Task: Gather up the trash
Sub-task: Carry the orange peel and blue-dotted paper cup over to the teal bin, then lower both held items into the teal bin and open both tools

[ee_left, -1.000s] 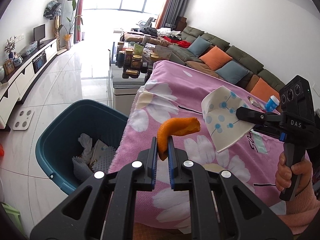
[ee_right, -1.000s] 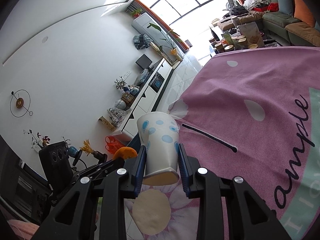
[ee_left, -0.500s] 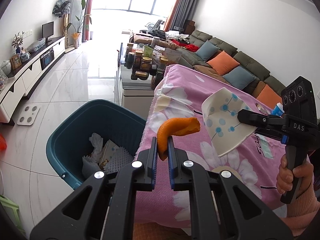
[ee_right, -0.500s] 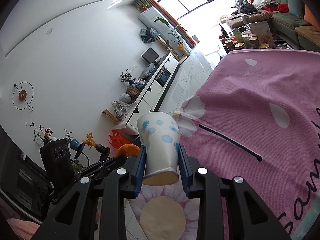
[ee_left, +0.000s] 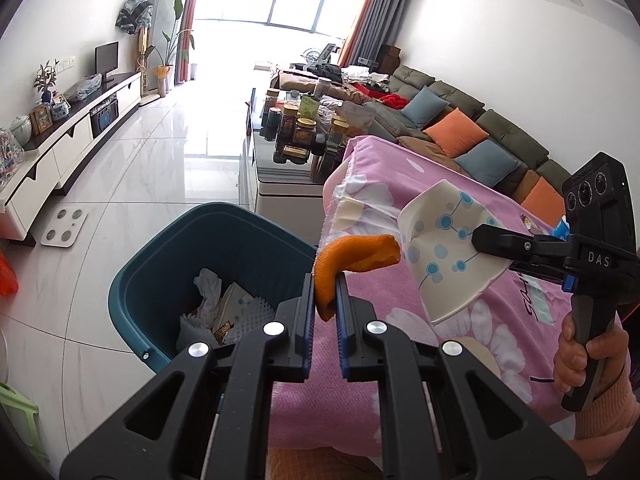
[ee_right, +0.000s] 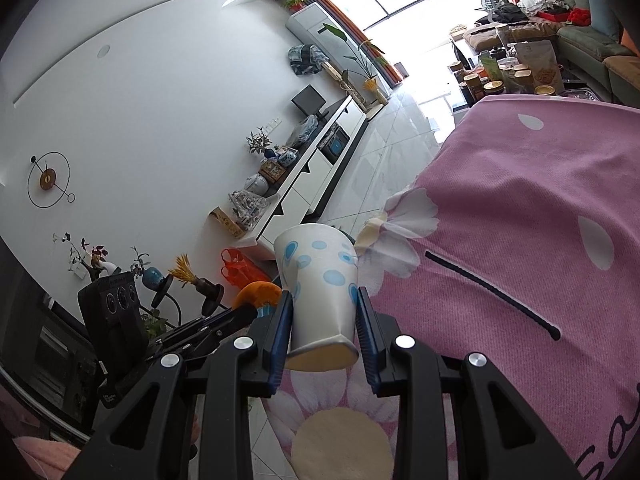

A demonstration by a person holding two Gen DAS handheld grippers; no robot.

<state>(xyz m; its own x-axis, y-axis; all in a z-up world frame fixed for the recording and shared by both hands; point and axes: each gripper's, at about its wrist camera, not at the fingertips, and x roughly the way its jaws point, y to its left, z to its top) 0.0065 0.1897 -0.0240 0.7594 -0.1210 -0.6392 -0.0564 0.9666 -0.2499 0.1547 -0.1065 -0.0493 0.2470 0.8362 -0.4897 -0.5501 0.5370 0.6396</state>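
Observation:
My left gripper (ee_left: 322, 297) is shut on a curled orange peel (ee_left: 352, 258) and holds it in the air at the table's left edge, beside the rim of a teal trash bin (ee_left: 224, 248) on the floor. The bin holds crumpled paper and wrappers. My right gripper (ee_right: 323, 318) is shut on a white paper cup with blue dots (ee_right: 320, 280), squeezed and tilted on its side above the pink flowered tablecloth (ee_right: 520, 240). In the left wrist view the cup (ee_left: 444, 248) and right gripper (ee_left: 492, 238) hang just right of the peel. The peel also shows in the right wrist view (ee_right: 258, 294).
A low coffee table (ee_left: 288, 160) crowded with jars stands beyond the bin. A sofa with cushions (ee_left: 472, 136) runs along the right wall. A white TV cabinet (ee_left: 60, 152) lines the left wall. A white scale (ee_left: 64, 228) lies on the tiled floor.
Both grippers have moved left toward the bin with their loads; more of the bin's inside and the floor shows. Both grips are unchanged.

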